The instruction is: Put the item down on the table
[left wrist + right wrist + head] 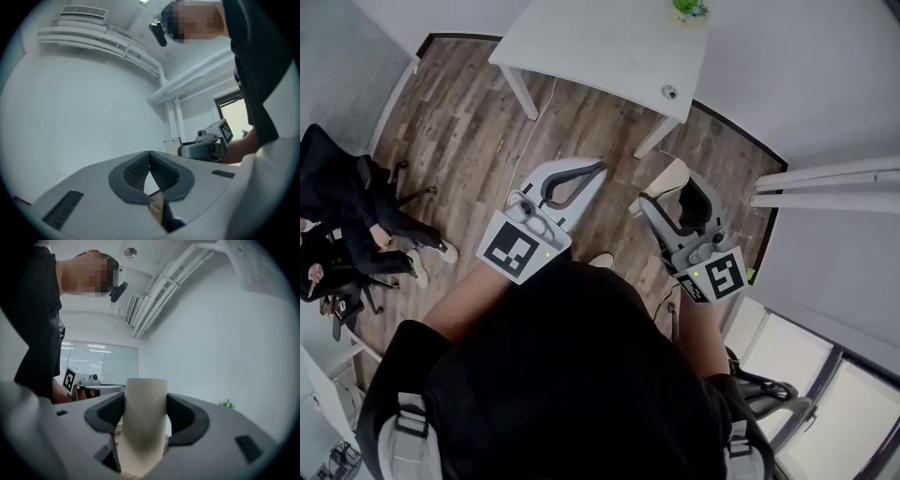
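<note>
My right gripper (146, 397) is shut on a cream, cup-like item (143, 427), which stands between both dark pads and fills the wide gap. In the head view the same item (667, 180) sticks out of the right gripper (672, 195), held at chest height over the wooden floor. My left gripper (598, 169) is shut, its tips meeting with nothing between them. The left gripper view shows those tips (150, 153) touching, pointed at a bare white wall. The white table (581, 47) stands ahead of me, beyond both grippers.
A small green plant (689, 9) and a small round object (669, 92) sit on the table's far right part. A person sits on an office chair (347, 206) at the left. White pipes (825, 187) and a window lie to the right.
</note>
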